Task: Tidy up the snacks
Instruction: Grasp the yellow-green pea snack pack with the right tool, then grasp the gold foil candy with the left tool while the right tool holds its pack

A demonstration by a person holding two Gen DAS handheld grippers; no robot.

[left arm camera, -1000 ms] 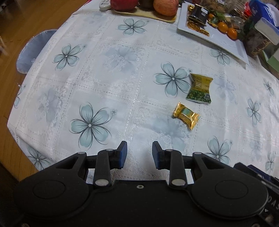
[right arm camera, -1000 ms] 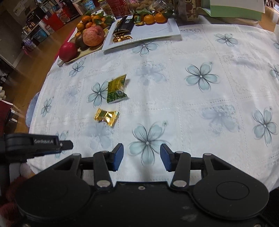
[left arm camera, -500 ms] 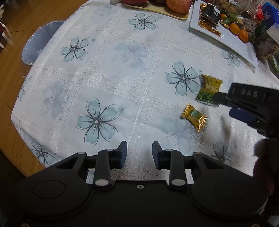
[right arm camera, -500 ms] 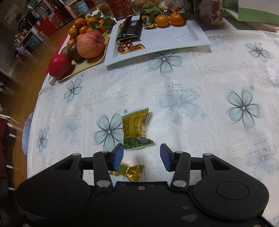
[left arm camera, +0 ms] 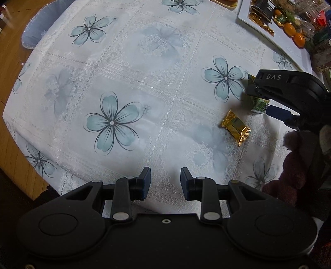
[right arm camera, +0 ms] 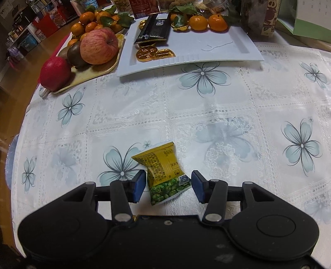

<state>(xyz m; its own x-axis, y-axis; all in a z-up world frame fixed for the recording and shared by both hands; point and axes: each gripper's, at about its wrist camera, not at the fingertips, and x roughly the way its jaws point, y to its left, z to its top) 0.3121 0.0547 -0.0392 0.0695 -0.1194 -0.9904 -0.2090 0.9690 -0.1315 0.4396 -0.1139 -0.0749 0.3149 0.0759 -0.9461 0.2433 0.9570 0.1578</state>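
Note:
A yellow and green snack packet point(right arm camera: 164, 171) lies on the flowered tablecloth. My right gripper point(right arm camera: 168, 187) is open, with one finger on each side of the packet's near end. In the left wrist view the right gripper point(left arm camera: 266, 99) covers most of that packet point(left arm camera: 259, 104). A gold-wrapped candy point(left arm camera: 235, 127) lies just nearer than it. My left gripper point(left arm camera: 165, 183) is open and empty, low over the cloth, well left of the candy. A white rectangular tray point(right arm camera: 227, 51) at the back holds gold coins point(right arm camera: 154, 53), a black packet point(right arm camera: 155, 29) and tangerines point(right arm camera: 208, 21).
A fruit tray point(right arm camera: 95, 70) with apples, a kiwi and tangerines stands at the back left. Jars and boxes point(right arm camera: 262, 18) crowd the back edge. The table's left edge point(left arm camera: 12, 99) drops to a wooden floor with a blue-grey seat point(left arm camera: 39, 24).
My right gripper has moved forward and down until its fingers straddle the green and yellow packet. My left gripper has drifted left and closer to the cloth.

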